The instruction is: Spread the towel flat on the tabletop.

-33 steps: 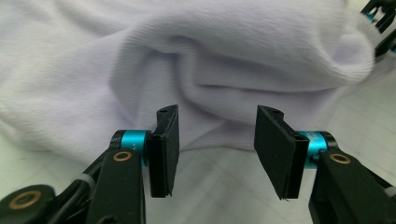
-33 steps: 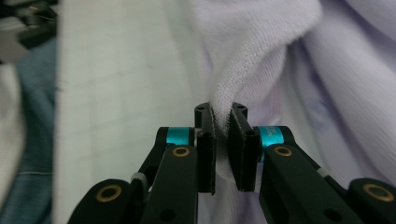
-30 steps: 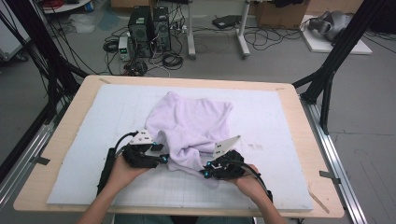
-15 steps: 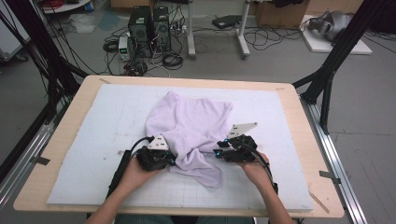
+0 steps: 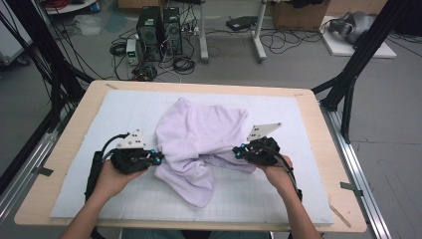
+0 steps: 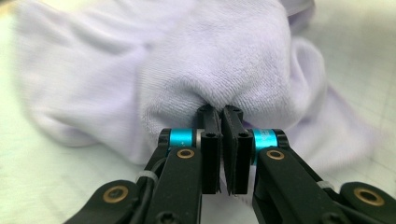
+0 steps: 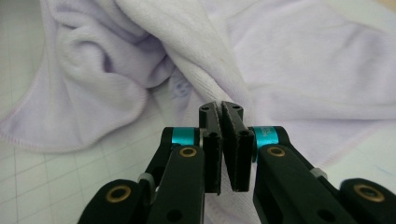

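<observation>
High view: towel (image 5: pixel 199 139) between both tongs

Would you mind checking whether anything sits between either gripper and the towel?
Nothing visible does. The left gripper and right gripper are each shut on a fold of the towel, one at each side, with only the mat beneath.

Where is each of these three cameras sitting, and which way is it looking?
High view: above the person's side, looking forward and down on the white gridded mat; forearms, left tool, right tool.
Left gripper view: on the left tool, looking along its black jaws, shut on the crumpled lilac terry towel.
Right gripper view: on the right tool, looking along its jaws, shut on a towel fold.
All three share the towel and mat.
</observation>
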The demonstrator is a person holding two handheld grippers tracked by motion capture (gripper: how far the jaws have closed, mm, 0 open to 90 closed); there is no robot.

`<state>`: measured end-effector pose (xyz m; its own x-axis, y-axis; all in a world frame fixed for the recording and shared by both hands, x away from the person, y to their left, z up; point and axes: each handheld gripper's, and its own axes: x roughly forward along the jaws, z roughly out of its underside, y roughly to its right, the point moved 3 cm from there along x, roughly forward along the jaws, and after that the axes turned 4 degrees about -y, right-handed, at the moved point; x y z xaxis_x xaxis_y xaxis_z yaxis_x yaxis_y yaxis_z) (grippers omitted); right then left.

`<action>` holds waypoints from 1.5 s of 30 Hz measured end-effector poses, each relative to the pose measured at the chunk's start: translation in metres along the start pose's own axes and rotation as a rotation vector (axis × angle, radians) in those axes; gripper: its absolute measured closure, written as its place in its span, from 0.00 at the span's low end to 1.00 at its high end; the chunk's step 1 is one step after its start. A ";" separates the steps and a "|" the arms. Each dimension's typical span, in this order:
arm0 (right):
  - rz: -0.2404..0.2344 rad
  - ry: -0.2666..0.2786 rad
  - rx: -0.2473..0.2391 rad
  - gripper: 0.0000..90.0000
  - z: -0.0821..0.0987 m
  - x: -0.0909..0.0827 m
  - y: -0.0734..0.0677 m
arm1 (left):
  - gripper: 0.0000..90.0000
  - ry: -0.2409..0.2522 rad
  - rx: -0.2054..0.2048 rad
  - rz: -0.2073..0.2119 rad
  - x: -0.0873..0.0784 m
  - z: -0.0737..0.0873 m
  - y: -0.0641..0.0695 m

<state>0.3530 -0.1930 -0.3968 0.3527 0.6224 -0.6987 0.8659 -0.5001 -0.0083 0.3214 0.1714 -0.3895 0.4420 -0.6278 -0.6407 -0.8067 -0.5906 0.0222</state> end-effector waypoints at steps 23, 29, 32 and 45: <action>0.084 -0.002 0.107 0.78 0.008 0.019 0.035 | 0.68 -0.048 -0.107 -0.131 0.027 0.004 -0.039; 0.048 -0.002 0.035 0.72 0.004 0.029 0.012 | 0.64 -0.042 -0.034 -0.077 0.026 0.006 -0.006; 0.039 -0.039 0.034 0.71 0.005 0.040 0.012 | 0.64 -0.044 -0.015 -0.016 0.038 0.014 0.008; 0.111 -0.146 0.057 0.90 0.015 0.061 0.027 | 0.95 -0.131 0.075 0.025 0.073 0.031 0.026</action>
<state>0.3928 -0.1773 -0.4507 0.3863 0.4693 -0.7940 0.8015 -0.5969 0.0371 0.3201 0.1259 -0.4597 0.3703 -0.5677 -0.7352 -0.8460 -0.5329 -0.0146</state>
